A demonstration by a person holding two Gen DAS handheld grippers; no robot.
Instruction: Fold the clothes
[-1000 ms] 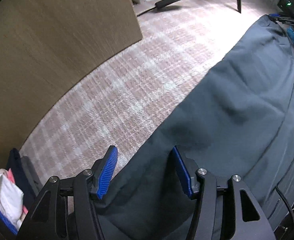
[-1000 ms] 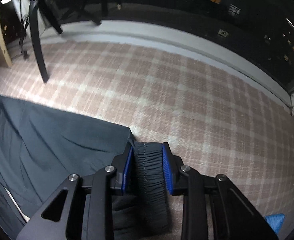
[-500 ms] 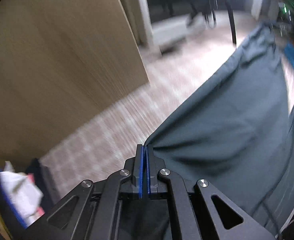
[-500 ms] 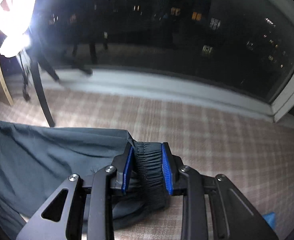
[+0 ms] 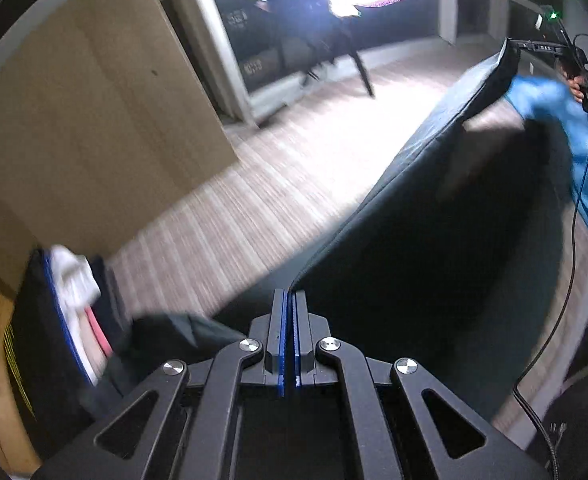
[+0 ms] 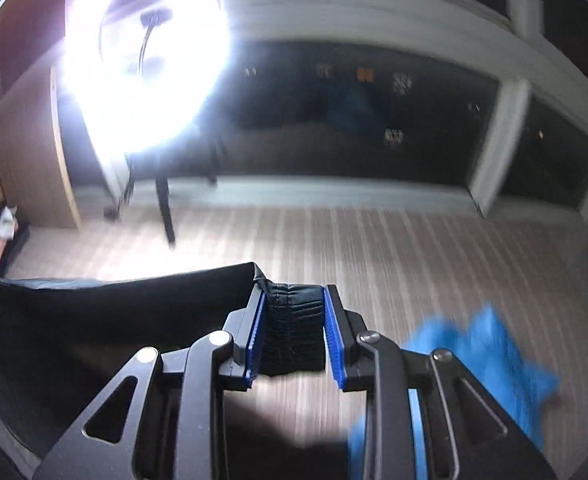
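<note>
The dark grey-green woven garment (image 5: 434, 248) hangs in the air as a broad, taut sheet, stretched between two held points above the striped carpet. Its near corner comes to a thin edge pinched flat between blue pads, and from there its upper hem runs in a straight, seamed line up and away to the far corner. The cloth below that line sags in soft, shadowed folds, too dark to read in detail. At the far end the same garment (image 6: 106, 312) shows its gathered elastic waistband (image 6: 292, 320) — ribbed, black-looking, bunched upright between two blue pads — with the fabric trailing off to the left of it in a smooth, sloping drape.
</note>
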